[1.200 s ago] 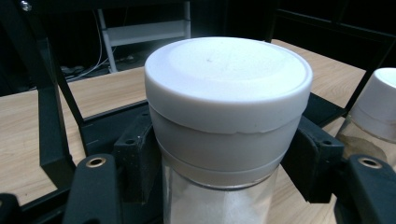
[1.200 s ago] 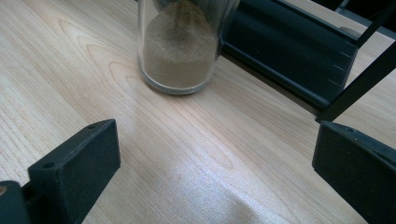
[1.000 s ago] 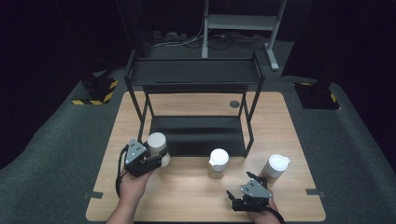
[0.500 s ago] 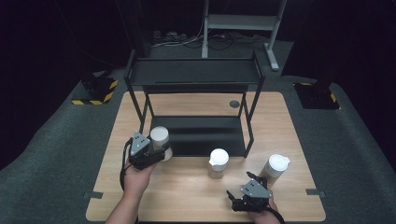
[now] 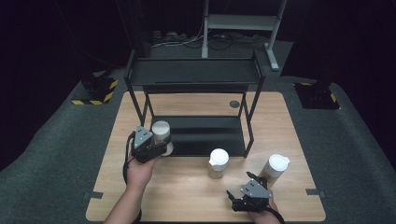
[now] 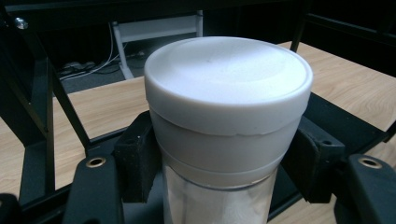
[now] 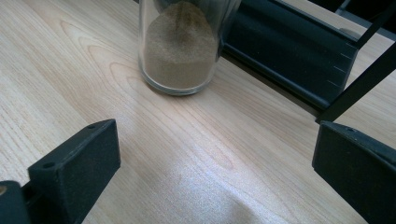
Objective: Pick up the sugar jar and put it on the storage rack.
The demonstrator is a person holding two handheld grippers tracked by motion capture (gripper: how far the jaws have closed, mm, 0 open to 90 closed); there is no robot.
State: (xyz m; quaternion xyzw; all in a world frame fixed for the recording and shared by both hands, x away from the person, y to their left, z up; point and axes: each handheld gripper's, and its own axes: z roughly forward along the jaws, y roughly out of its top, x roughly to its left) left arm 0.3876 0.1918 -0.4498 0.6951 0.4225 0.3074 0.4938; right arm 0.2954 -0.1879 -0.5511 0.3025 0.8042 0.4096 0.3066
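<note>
Left jaws: the two black jaws press on both sides of a jar [image 6: 229, 135], just under its white lid [image 6: 228, 79]; they hold it firmly.
Left gripper [image 5: 148, 143]: it is held in the person's left hand [image 5: 139, 169], near the left front corner of the black rack [image 5: 196, 77].
Held jar: clear body with some pale content inside, upright, white lid on top. In the high view the jar [image 5: 161, 134] is at the left end of the lower shelf [image 5: 205, 135] of the rack; I cannot tell if it is standing on the shelf or is above it.
Right jaws: wide apart, with nothing between them, only the bare wood of the table [image 7: 187, 154].
Right gripper [image 5: 248, 192]: low over the table near its front edge, at the right, in the person's right hand.
Second jar [image 7: 187, 46]: it stands on the table in front of the right jaws, apart from them, with brown powder inside. In the high view it has a white lid [image 5: 218, 156] and stands just in front of the rack.
Third jar [image 5: 275, 168]: white lid, it stands on the table at the right of the second one, close beyond the right gripper.
Table [image 5: 289, 121]: light wood, the rack stands in its middle.
</note>
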